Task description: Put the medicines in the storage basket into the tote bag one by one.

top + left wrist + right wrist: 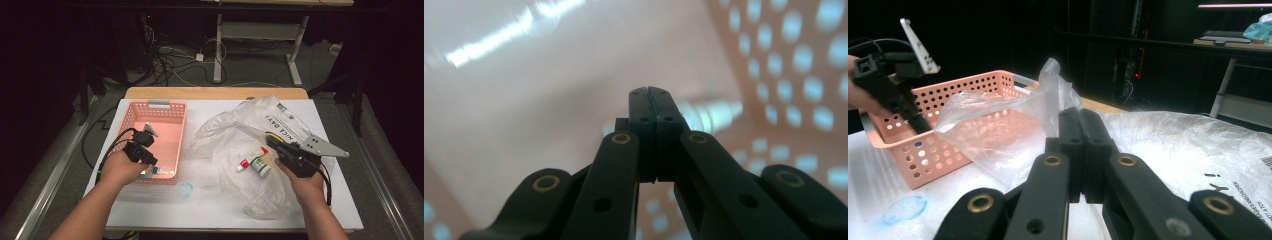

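1. High view: the left gripper (148,161) was dipped into the near right corner of the pink perforated basket (131,116), tip down by a small white tube (159,170) lying on the basket floor against the near wall; couldn't tell from up here if it touched the tube; the right gripper (272,141) sat over the crumpled clear plastic bag (235,127) on the white table (150,210), its grey three-cornered plate (322,146) sticking out to the right; just left of its tip, inside the bag, lay a red-capped tube (251,160) and a white-and-green bottle (260,166); a little clear cup (186,190) stood on the table just in front of the basket.

2. Left gripper view: the left gripper (654,100) had its jaws pressed flat together with nothing between them; behind the tip, kinda blurry, the white tube (711,114) lay at the foot of the holed basket wall (794,65).

3. Right gripper view: the right gripper (1080,120) was also squeezed fully together, empty; the bag (998,125) rose up right beyond the tip; the basket (928,145) sat farther left, with the left gripper (918,120) reaching into it.
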`<action>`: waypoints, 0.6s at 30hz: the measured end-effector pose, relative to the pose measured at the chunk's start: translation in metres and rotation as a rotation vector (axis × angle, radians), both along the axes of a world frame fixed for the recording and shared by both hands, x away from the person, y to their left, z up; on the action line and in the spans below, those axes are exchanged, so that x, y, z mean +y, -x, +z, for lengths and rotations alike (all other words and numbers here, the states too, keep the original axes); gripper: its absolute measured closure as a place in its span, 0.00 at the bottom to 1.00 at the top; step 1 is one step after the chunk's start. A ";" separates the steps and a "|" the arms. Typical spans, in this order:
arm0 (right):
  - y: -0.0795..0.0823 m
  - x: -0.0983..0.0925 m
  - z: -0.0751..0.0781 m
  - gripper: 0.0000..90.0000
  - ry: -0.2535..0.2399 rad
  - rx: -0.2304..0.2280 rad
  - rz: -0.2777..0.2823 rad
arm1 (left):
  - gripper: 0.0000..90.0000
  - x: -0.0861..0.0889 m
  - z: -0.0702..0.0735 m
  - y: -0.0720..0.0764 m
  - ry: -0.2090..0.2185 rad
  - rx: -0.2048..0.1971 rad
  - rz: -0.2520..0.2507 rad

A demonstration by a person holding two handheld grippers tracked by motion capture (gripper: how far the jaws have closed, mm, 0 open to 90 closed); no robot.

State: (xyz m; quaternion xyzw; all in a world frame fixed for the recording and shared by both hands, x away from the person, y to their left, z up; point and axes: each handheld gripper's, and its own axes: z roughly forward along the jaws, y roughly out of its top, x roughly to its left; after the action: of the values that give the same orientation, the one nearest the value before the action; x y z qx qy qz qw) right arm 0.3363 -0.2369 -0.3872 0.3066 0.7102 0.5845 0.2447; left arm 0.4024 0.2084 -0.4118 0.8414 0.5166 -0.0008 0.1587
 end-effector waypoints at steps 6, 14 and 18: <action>-0.001 -0.003 0.000 1.00 -0.002 0.004 -0.004 | 0.90 0.000 0.006 -0.003 0.034 -0.073 0.004; 0.000 -0.001 0.000 1.00 -0.003 -0.001 0.001 | 0.59 0.002 0.006 0.000 0.021 -0.016 -0.093; -0.001 0.000 -0.001 1.00 0.001 -0.001 0.004 | 0.43 0.000 -0.001 -0.002 -0.017 0.055 -0.126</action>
State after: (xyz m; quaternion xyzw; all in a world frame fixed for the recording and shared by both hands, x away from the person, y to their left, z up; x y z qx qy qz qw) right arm 0.3371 -0.2366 -0.3878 0.3046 0.7111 0.5847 0.2442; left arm 0.4040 0.2085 -0.4124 0.8732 0.4667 -0.0295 0.1371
